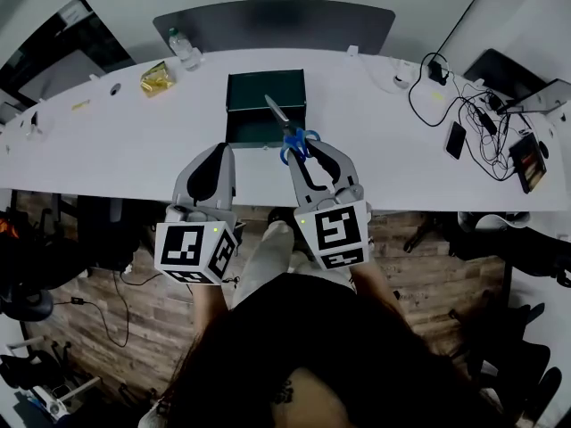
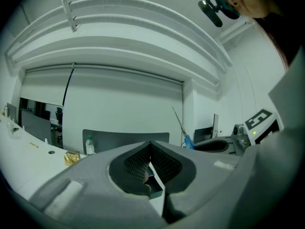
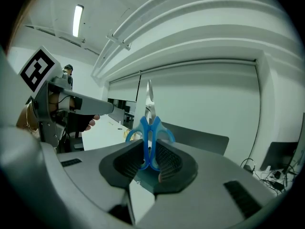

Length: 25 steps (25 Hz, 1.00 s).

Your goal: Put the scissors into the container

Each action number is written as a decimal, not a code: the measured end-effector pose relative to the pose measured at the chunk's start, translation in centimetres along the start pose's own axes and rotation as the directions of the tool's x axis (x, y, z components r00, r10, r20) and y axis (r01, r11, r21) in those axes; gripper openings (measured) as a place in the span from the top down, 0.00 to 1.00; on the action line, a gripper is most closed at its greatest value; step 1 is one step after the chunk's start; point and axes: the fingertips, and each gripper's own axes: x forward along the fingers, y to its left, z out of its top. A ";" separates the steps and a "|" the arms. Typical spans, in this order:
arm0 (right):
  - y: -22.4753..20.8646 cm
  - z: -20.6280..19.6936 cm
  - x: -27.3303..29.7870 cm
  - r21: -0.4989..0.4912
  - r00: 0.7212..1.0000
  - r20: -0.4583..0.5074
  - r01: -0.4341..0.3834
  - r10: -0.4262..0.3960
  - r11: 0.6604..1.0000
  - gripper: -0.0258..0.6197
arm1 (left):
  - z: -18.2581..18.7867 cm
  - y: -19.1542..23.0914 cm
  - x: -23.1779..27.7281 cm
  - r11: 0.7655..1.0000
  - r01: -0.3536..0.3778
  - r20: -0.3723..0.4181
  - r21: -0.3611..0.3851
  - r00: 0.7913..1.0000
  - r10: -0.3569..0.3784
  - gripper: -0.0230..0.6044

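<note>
Blue-handled scissors (image 1: 293, 136) are pinched by their handles in my right gripper (image 1: 306, 155), blades pointing up and away toward the dark green container (image 1: 264, 108). In the right gripper view the scissors (image 3: 149, 135) stand upright between the ribbed pads (image 3: 167, 162), blades closed. The open green container sits on the white table (image 1: 116, 150) just beyond both grippers. My left gripper (image 1: 217, 163) hovers over the table's front edge, left of the right one; its jaws meet with nothing between them in the left gripper view (image 2: 150, 162). From there the scissors (image 2: 185, 135) show at the right.
A plastic bottle (image 1: 182, 46) and a yellow packet (image 1: 156, 78) lie at the back left. Cables, a phone (image 1: 456, 139) and devices crowd the table's right end. A dark chair back (image 1: 272, 20) stands behind the table. The person's lap is below.
</note>
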 end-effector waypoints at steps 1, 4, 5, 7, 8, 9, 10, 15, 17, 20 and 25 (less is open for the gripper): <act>-0.2 0.0 0.5 0.000 1.000 -0.002 0.002 -0.002 1.000 0.83 | 0.0 0.3 0.5 1.000 0.003 -0.002 0.001 1.000 -0.003 0.94; -0.9 0.1 1.9 0.000 1.000 -0.008 0.008 -0.008 1.000 0.83 | 0.2 0.9 1.9 1.000 0.013 -0.005 0.003 1.000 -0.013 0.94; -1.1 0.1 2.3 0.000 1.000 -0.010 0.011 -0.011 1.000 0.83 | 0.2 1.2 2.3 1.000 0.016 -0.005 0.004 1.000 -0.016 0.94; -1.4 0.1 3.2 -0.002 1.000 -0.014 0.013 -0.013 1.000 0.83 | 0.3 1.6 3.1 1.000 0.022 -0.006 0.005 1.000 -0.022 0.94; -1.6 0.1 3.6 -0.004 1.000 -0.016 0.013 -0.013 1.000 0.83 | 0.3 1.8 3.5 1.000 0.024 -0.006 0.006 1.000 -0.024 0.94; -1.7 0.2 4.1 -0.006 1.000 -0.017 0.014 -0.014 1.000 0.83 | 0.4 2.1 3.9 1.000 0.027 -0.006 0.007 1.000 -0.027 0.94; -1.8 0.2 4.5 -0.007 1.000 -0.018 0.016 -0.016 1.000 0.83 | 0.4 2.4 4.3 1.000 0.030 -0.006 0.008 1.000 -0.030 0.94; -2.4 0.2 6.5 -0.016 0.999 -0.029 0.024 -0.025 1.000 0.83 | 0.3 3.8 5.9 0.999 0.048 -0.007 0.015 0.999 -0.048 0.94; -2.7 0.1 7.3 -0.020 0.999 -0.038 0.027 -0.028 0.999 0.83 | 0.3 4.4 6.7 0.999 0.052 -0.010 0.014 0.999 -0.052 0.94; -3.0 -0.1 8.5 -0.033 0.998 -0.053 0.029 -0.031 0.999 0.83 | 0.3 5.2 7.7 0.998 0.062 -0.011 0.010 0.998 -0.062 0.94; -3.3 -0.3 10.2 -0.054 0.997 -0.072 0.029 -0.032 0.998 0.83 | -0.2 6.3 9.3 0.997 0.080 -0.017 -0.001 0.997 -0.080 0.94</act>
